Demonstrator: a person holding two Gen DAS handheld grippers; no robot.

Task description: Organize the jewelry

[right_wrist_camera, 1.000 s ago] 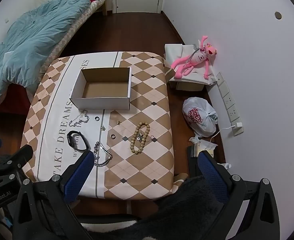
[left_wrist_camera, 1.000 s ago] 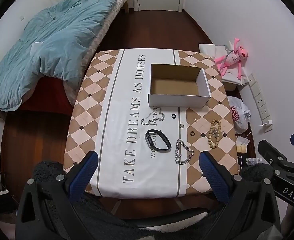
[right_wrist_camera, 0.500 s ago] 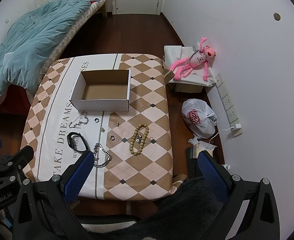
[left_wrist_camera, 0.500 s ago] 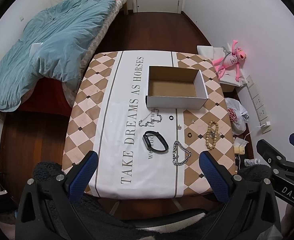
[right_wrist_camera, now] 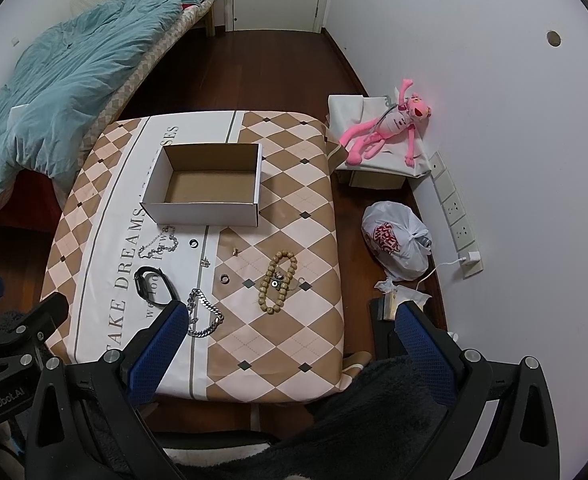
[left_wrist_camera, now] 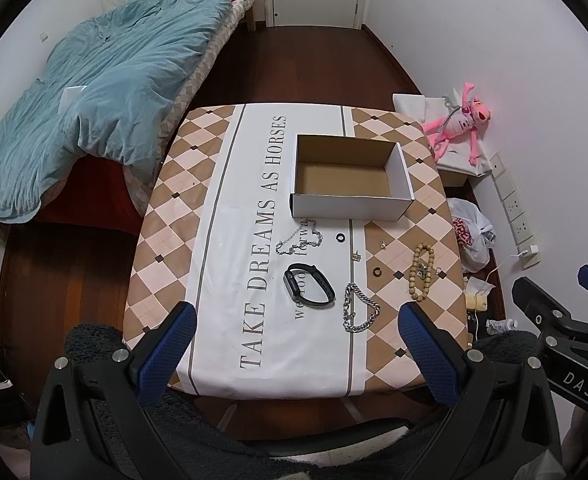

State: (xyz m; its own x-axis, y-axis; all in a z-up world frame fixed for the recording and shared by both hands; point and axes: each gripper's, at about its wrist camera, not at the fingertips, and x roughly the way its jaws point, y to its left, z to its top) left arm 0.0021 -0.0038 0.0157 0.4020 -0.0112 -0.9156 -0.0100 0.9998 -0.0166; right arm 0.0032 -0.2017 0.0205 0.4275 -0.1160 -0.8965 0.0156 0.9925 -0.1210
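Left wrist view: the left gripper (left_wrist_camera: 294, 344) hangs wide open above the table's near edge. The cardboard box (left_wrist_camera: 350, 178) is empty (nothing sorted yet); the black band (left_wrist_camera: 309, 290) and silver chain (left_wrist_camera: 358, 308) lie loose before it.

Right wrist view: the right gripper (right_wrist_camera: 289, 344) gapes, holding nothing; the wooden bead bracelet (right_wrist_camera: 277, 282) waits on the cloth.

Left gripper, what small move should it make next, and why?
Probably lower the left gripper toward the black band. Its jaws are wide open and empty, the band lies just ahead of them, and the cardboard box holds nothing.
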